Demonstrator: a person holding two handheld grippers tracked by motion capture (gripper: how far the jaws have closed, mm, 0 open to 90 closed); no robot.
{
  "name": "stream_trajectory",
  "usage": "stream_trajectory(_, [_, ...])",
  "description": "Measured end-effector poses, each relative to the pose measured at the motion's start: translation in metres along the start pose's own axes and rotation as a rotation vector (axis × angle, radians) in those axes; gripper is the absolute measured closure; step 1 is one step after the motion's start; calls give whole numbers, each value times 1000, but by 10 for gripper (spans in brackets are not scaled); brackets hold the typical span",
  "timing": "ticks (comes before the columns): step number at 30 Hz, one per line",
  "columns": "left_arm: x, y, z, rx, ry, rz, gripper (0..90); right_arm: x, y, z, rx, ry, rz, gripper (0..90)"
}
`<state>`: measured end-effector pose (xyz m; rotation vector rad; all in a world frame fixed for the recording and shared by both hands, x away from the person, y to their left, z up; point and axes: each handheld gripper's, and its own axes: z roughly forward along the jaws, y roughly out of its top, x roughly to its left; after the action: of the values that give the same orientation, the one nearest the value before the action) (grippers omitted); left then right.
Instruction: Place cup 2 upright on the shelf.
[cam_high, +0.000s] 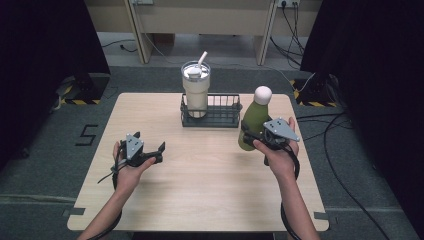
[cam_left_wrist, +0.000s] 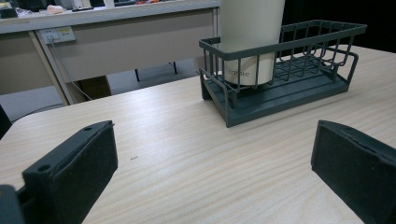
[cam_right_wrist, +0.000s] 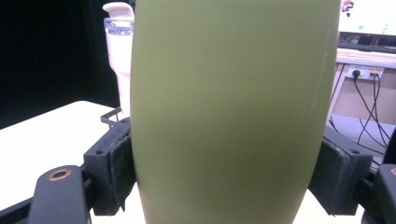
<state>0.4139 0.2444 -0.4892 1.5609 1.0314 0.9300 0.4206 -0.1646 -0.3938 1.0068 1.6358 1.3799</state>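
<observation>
An olive-green bottle (cam_high: 253, 117) with a white round cap stands upright just right of the dark wire basket (cam_high: 225, 119), and my right gripper (cam_high: 248, 134) is shut on its lower body. In the right gripper view the green bottle (cam_right_wrist: 233, 107) sits between both pads (cam_right_wrist: 119, 168), which press its sides. A cream tumbler (cam_high: 195, 87) with a lid and straw stands in the basket's left half. My left gripper (cam_high: 156, 152) hovers over the table's left side, open and holding nothing. Its view shows the basket (cam_left_wrist: 299, 88) and the tumbler (cam_left_wrist: 250, 42) ahead.
The light wooden table (cam_high: 200, 190) has bare room in its middle and front. Behind it are a desk's legs, wall sockets and cables on the floor. Black curtains hang on both sides.
</observation>
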Motion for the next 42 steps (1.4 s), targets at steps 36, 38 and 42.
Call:
stream_trajectory(36, [0,-1,1,5,-1,-6,2,1,26,33,-13,-27,-16,212])
stream_trajectory(38, [0,-1,1,5,0,-5,2,1,27,35,-13,-27,-17,212])
stream_trajectory(42, [0,-1,1,7,1,-6,4,1,30,39,-13,-31,-15,212])
